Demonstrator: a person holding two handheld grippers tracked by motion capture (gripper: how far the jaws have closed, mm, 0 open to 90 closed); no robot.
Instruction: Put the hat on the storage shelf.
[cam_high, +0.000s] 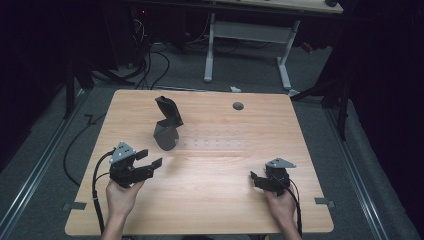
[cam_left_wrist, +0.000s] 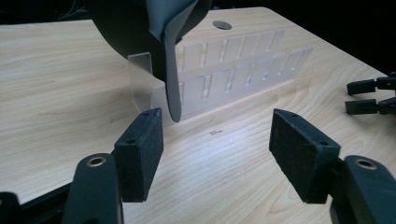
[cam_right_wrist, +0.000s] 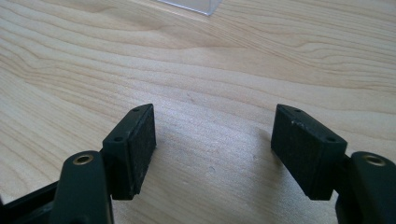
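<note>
While both hands rest near the table's (cam_high: 210, 210) front edge, the left gripper (cam_high: 150, 159) has its jaws spread with nothing between them, and the right gripper (cam_high: 256, 179) likewise stands spread and empty. Just beyond the left gripper, a dark grey shoe (cam_high: 167, 122) sits on one end of a clear slotted rack (cam_left_wrist: 233, 74). No writing is legible on either.

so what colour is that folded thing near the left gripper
Dark grey object, best in the high view.

Dim room, dark at the edges, table (cam_high: 210, 200) lit from above with soft glare mid-surface, high view grainy, gripper views sharper, near black pads (cam_left_wrist: 140, 154) slightly soft.
</note>
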